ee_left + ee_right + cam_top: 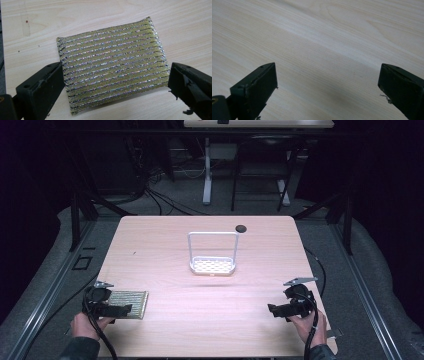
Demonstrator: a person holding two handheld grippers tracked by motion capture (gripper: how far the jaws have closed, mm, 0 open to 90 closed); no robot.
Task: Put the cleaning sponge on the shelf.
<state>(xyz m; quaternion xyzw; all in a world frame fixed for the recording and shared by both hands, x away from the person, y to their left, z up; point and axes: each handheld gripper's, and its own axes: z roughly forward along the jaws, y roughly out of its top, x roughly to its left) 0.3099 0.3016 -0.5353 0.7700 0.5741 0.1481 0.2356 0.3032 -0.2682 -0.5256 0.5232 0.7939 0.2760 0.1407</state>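
Observation:
A glittery gold scouring sponge [129, 303] lies flat on the wooden table [210, 320] near its front left corner. My left gripper [120, 310] is open and its two jaws stand on either side of the sponge's near end [112, 62], apart from it by a small gap. My right gripper [274, 310] is open above bare wood [324, 50] at the front right, with nothing between its jaws. A white wire rack [212, 265] with a tall handle loop stands upright at the table's middle.
A small dark round disc [241, 228] lies at the table's far edge, just behind the rack. Black frame posts and cables surround the table on the floor. Bare wood stretches between the two grippers.

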